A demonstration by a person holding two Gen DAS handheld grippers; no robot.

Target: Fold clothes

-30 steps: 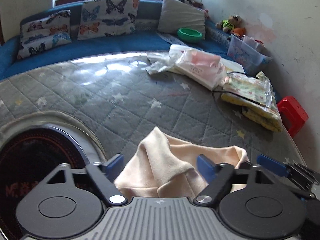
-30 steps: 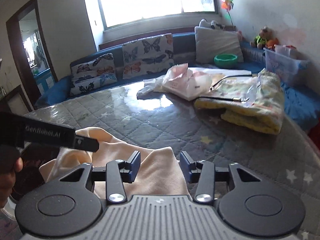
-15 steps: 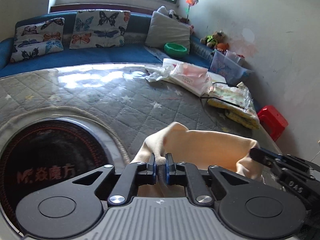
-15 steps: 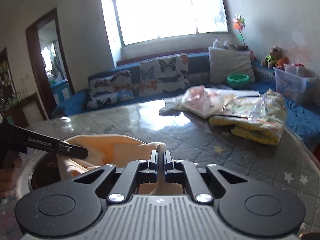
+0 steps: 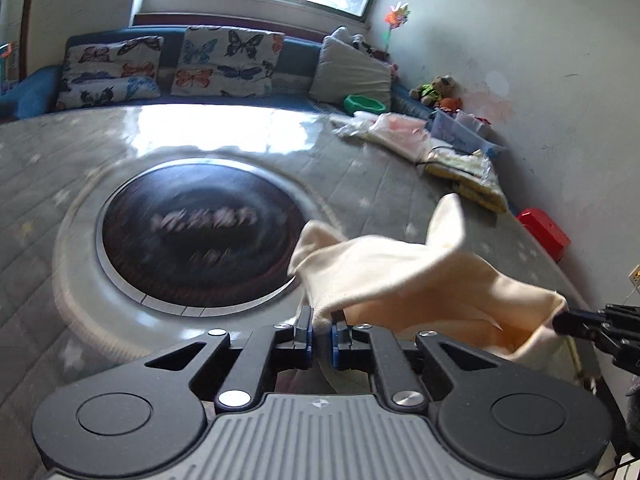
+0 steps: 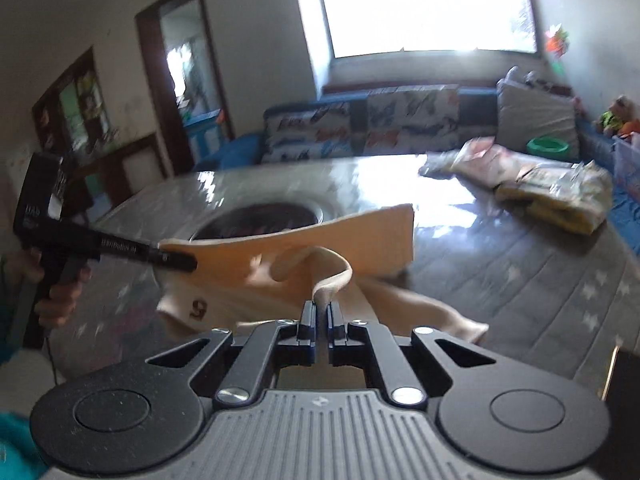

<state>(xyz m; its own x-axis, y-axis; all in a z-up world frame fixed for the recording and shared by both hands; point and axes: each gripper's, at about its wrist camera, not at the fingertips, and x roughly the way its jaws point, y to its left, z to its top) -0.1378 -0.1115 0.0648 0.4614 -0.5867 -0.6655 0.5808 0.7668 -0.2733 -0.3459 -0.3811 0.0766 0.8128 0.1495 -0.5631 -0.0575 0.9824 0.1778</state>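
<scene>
A cream garment point(image 5: 404, 276) hangs in the air above the grey quilted table point(image 5: 360, 184). My left gripper point(image 5: 321, 334) is shut on one edge of it. In the left wrist view the right gripper's tip point(image 5: 576, 322) holds the far right edge. In the right wrist view my right gripper point(image 6: 321, 326) is shut on a rolled hem of the same garment point(image 6: 312, 252), which shows a dark number print low on the left. The left gripper point(image 6: 176, 260) grips its left corner there, held by a hand.
A round dark hotplate point(image 5: 196, 236) sits in the table's middle. Plastic bags and a folded yellow cloth point(image 5: 468, 176) lie at the far right. A blue sofa with butterfly cushions point(image 5: 224, 64) runs behind. A red stool point(image 5: 544, 236) stands by the wall.
Both grippers went from open around the garment to shut on it, then lifted it off the table and spread it between them. The views swung left over the hotplate.
</scene>
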